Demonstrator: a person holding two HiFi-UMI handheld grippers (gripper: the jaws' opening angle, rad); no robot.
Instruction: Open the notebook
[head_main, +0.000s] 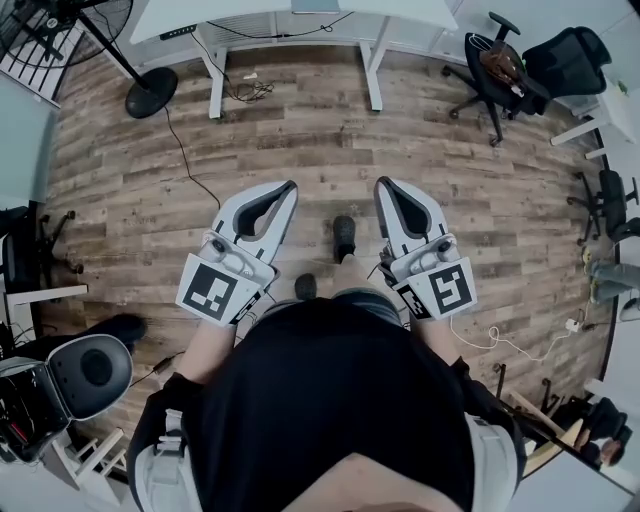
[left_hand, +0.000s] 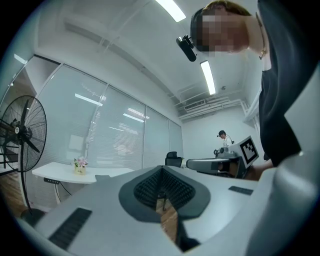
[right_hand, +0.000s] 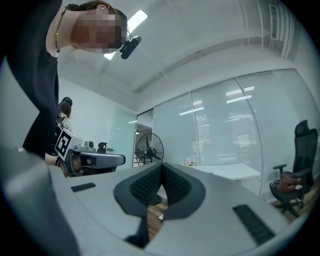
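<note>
No notebook shows in any view. In the head view both grippers are held out level in front of the person's body, above the wooden floor. My left gripper (head_main: 290, 187) has its jaws closed together, with nothing between them. My right gripper (head_main: 381, 184) is shut in the same way and holds nothing. The left gripper view looks along my shut left gripper (left_hand: 162, 169) across the room, with the right gripper (left_hand: 220, 162) beside it. The right gripper view shows my shut right gripper (right_hand: 161, 165) and the left gripper (right_hand: 95, 159) at its left.
A white desk (head_main: 290, 18) stands ahead, with cables on the floor under it. A standing fan (head_main: 150, 92) is at the left and black office chairs (head_main: 500, 70) at the right. A chair seat (head_main: 90, 372) sits close at the lower left. Another person (left_hand: 223, 140) stands far off.
</note>
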